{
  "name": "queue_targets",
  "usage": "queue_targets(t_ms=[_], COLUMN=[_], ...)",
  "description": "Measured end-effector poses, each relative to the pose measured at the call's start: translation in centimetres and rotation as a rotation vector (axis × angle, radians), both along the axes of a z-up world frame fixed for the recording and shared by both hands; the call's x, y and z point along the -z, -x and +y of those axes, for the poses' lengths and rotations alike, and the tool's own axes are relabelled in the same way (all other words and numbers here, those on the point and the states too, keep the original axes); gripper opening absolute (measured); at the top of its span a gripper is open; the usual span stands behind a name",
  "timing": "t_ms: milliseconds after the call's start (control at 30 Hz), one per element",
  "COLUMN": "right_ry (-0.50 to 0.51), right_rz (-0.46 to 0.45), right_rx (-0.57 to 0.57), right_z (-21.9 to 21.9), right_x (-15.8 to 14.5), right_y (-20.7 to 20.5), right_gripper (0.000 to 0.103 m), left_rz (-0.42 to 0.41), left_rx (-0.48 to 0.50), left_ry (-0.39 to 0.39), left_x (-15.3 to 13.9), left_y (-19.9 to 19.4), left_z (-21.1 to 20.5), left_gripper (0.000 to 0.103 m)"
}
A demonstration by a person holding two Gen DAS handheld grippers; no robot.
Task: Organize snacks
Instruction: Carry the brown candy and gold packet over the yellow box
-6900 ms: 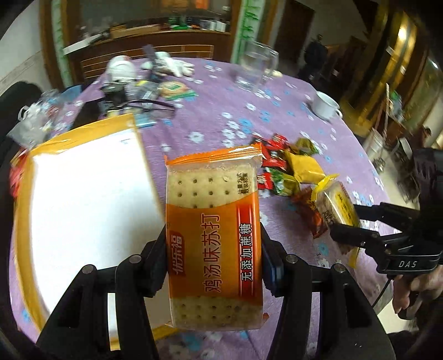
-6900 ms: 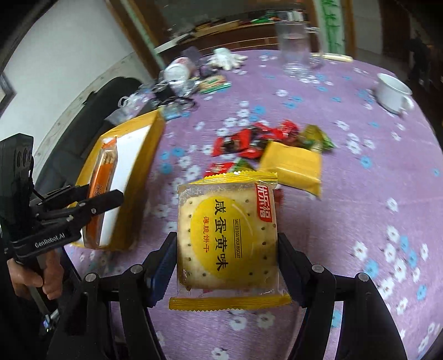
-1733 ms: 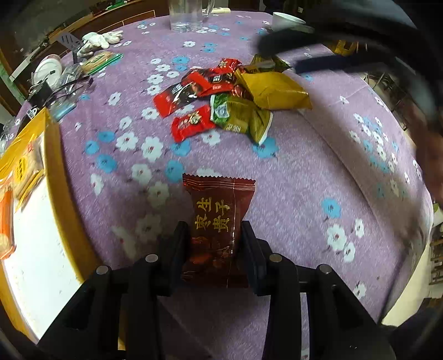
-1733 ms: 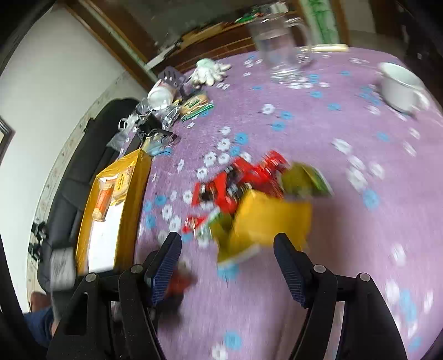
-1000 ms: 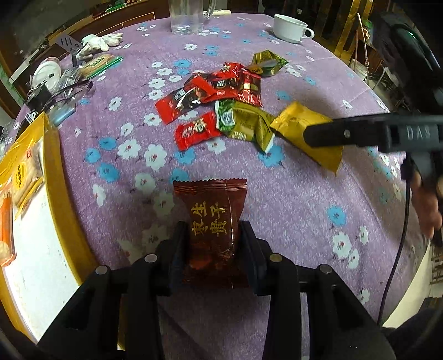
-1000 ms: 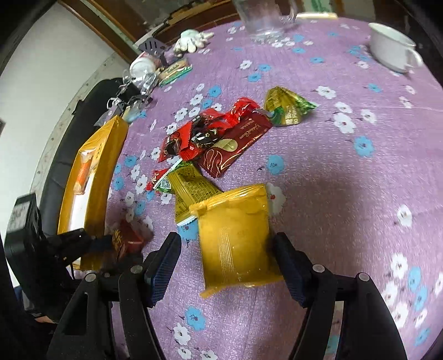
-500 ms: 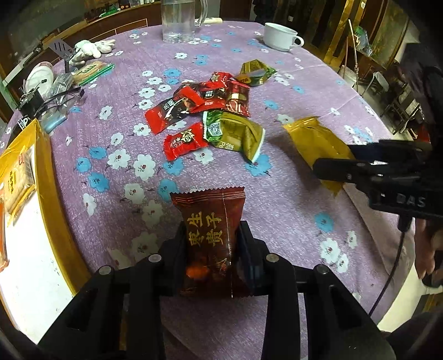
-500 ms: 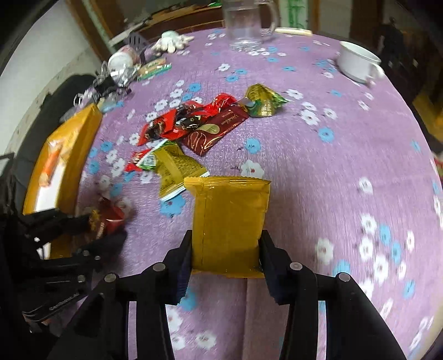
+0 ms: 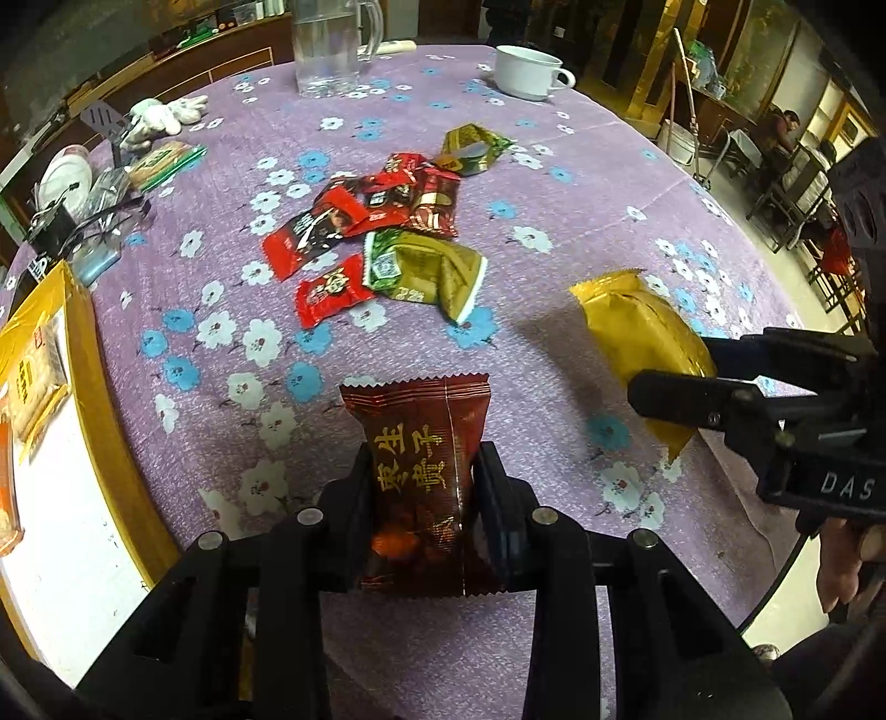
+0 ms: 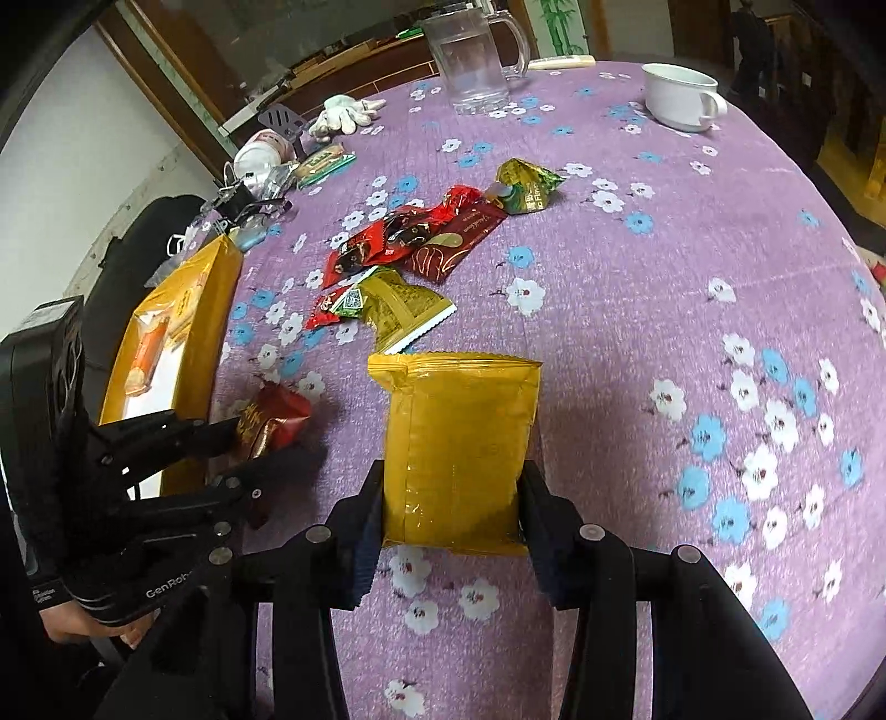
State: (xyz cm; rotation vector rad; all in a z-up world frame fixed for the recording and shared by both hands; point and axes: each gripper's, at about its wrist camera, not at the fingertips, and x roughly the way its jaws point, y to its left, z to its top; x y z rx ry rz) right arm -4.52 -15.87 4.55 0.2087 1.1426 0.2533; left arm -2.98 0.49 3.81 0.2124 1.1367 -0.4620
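Observation:
My left gripper (image 9: 423,498) is shut on a dark red snack packet (image 9: 423,471) with gold characters, held above the purple tablecloth; it also shows in the right wrist view (image 10: 271,423). My right gripper (image 10: 451,504) is shut on a plain gold snack bag (image 10: 459,443), which also shows in the left wrist view (image 9: 637,332). A yellow-rimmed white tray (image 9: 105,421) at the left holds two cracker packs (image 9: 33,371); it also shows in the right wrist view (image 10: 207,310). Several loose red, green and gold packets (image 9: 387,232) lie mid-table.
A glass mug (image 9: 332,50) and a white cup (image 9: 526,72) stand at the far side of the table. Gloves (image 9: 160,116), a spatula and small clutter sit at the far left. A black chair (image 10: 138,266) is behind the tray. The table edge drops off at right.
My right gripper closed on the gold bag, lifted it off the pile and drew it back towards the near edge. My left gripper still holds the red packet, roughly in place.

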Motion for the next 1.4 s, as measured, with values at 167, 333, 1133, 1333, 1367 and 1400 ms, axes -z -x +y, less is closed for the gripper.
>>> queue_targets(t_ms=[167,333,1133,1333,1367,1400], right_ry=[-0.006,-0.011,0.008,-0.001,-0.005,-0.009], right_rz=[-0.016,-0.023,-0.026,-0.045,-0.046,-0.048], right_rx=[0.042,0.115,0.141,0.064,0.050,0.033], right_z=[-1.3,-3.6,-3.9,-0.7,-0.1,0.6], right_x=[-0.4,-0.5,-1.5,-2.2,-2.3,-2.4], right_y=[1.1,2.3,3.7,2.4,2.1,1.8], right_gripper=[0.046,0.046,0.046,0.046,0.046,0.046], left_rz=[-0.013,-0.019,-0.064,-0.088,-0.091,-0.093], left_rx=[0.042,0.101,0.053,-0.045,-0.061,-0.077], left_ry=[0.001,0.009,0.110,0.119,0.119,0.119], left_x=[-0.6,-1.0,-4.3,-5.3,-5.4,-5.4], left_y=[0.2,0.5,0.4,0.1,0.1,0.0], left_z=[-1.4,-3.4,-1.4,2.5,3.1,3.8], left_gripper=[0.031,0.031,0.032,0.032,0.032,0.032])
